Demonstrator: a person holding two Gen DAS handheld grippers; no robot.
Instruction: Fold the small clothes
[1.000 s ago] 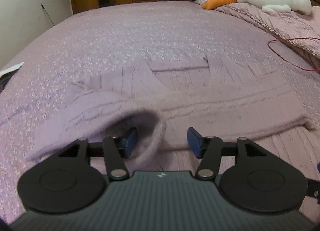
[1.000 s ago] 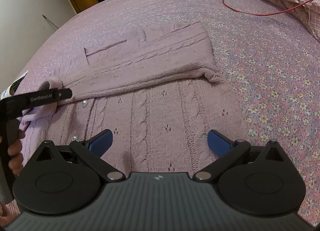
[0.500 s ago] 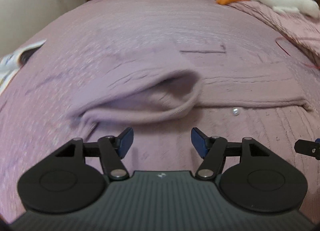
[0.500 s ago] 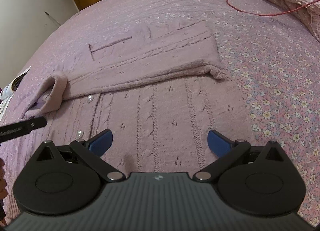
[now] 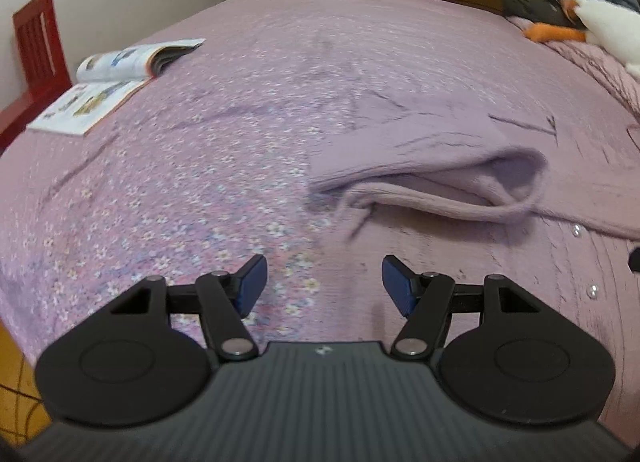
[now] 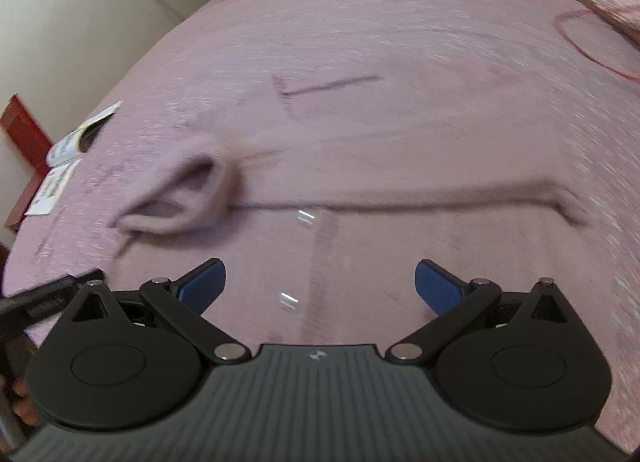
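A lilac knitted cardigan [image 6: 400, 165] lies flat on the floral purple bedspread [image 5: 180, 181], its upper part folded down across the body. One sleeve is curled into a loop at its left end [image 5: 460, 185], also in the right wrist view [image 6: 180, 197]. Pearl buttons [image 5: 576, 230] run down the front. My left gripper [image 5: 323, 282] is open and empty, over the bedspread just left of the cardigan's edge. My right gripper [image 6: 320, 284] is open wide and empty, low over the cardigan's lower body. The right wrist view is motion-blurred.
An open magazine [image 5: 112, 81] lies at the bed's left edge beside a red chair [image 5: 36, 45]. A white and orange plush goose [image 5: 592, 25] and dark clothes lie at the far right. A red cable [image 6: 592, 41] loops on the bed. The left gripper's handle [image 6: 44, 302] shows.
My left gripper let go of the sleeve loop and pulled back leftward, off the cardigan. My right gripper stayed open and swung left and lower over the cardigan.
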